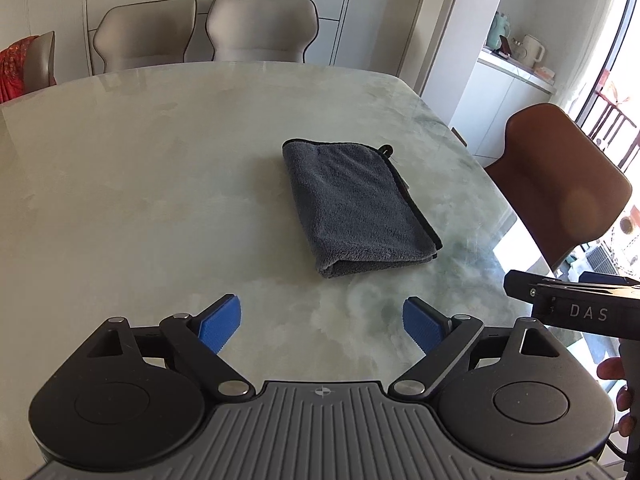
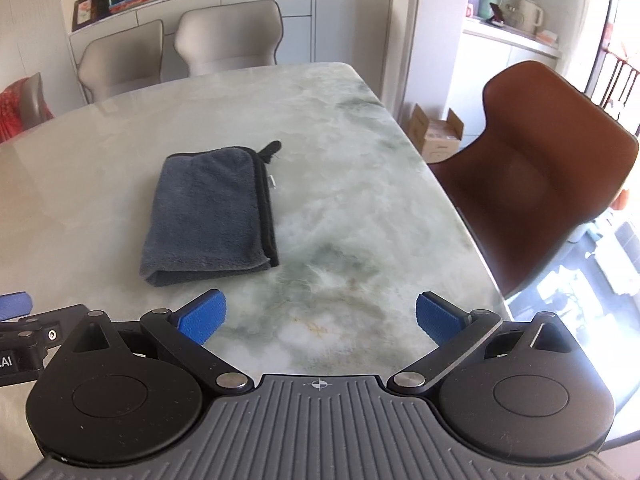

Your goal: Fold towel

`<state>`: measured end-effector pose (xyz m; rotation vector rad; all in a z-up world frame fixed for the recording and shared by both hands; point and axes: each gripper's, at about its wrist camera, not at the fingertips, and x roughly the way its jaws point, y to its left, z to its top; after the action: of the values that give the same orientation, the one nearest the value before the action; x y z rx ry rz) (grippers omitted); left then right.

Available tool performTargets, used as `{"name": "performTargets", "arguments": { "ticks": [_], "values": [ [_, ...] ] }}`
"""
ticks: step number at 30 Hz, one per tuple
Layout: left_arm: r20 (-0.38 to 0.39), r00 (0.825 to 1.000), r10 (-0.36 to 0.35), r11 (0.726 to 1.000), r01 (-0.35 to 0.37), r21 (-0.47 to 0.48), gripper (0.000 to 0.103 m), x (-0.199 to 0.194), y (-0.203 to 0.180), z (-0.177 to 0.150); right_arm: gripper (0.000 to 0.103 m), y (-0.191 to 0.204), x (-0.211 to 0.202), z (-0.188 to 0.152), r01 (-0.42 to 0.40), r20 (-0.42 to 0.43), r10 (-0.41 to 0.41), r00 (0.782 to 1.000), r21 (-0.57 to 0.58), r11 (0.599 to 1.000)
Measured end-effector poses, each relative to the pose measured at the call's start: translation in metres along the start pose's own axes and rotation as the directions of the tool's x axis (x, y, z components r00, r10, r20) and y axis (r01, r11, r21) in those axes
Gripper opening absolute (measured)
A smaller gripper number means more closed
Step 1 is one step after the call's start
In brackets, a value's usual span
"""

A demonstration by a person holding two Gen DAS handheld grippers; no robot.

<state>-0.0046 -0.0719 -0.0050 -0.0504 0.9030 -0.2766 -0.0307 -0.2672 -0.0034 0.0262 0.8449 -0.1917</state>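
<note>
A grey towel lies folded into a compact rectangle on the marble table, just right of centre in the left wrist view and left of centre in the right wrist view, its black-bound edges stacked along the right side and a small hanging loop poking out at the upper corner. We see the left gripper and the right gripper both held low in their frames, jaws spread wide, blue pads empty, clear of the cloth. We judge the towel already lies as the task wants it; whether another fold is due, the scene does not settle. Any further handling would go best with both grippers pinching all the layers at matching corners, keeping the bound edges aligned.
</note>
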Motion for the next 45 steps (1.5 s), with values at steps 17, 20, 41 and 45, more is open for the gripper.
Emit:
{"name": "performTargets", "arguments": {
  "ticks": [17, 20, 41, 45],
  "values": [
    [-0.021, 1.0, 0.022, 1.0, -0.023, -0.022, 0.091, -0.004, 0.005, -0.011, 0.102, 0.009, -0.006, -0.006, -0.022, 0.007, 0.023, 1.0, -0.039, 0.999],
    [-0.026, 0.999, 0.028, 0.999, -0.029, -0.022, 0.091, -0.003, 0.005, -0.012, 0.102, 0.008, -0.007, -0.005, -0.025, 0.009, 0.025, 1.0, -0.043, 0.999],
    [-0.016, 0.997, 0.073, 0.997, -0.073, 0.014, 0.091, -0.008, 0.005, -0.01, 0.102, 0.016, -0.009, -0.007, -0.027, 0.001, 0.027, 1.0, -0.058, 0.998],
    [-0.018, 0.997, 0.075, 0.997, -0.074, 0.013, 0.096, -0.006, 0.006, -0.009, 0.102, 0.017, -0.008, -0.006, -0.027, -0.004, 0.026, 1.0, -0.065, 0.997]
  ]
}}
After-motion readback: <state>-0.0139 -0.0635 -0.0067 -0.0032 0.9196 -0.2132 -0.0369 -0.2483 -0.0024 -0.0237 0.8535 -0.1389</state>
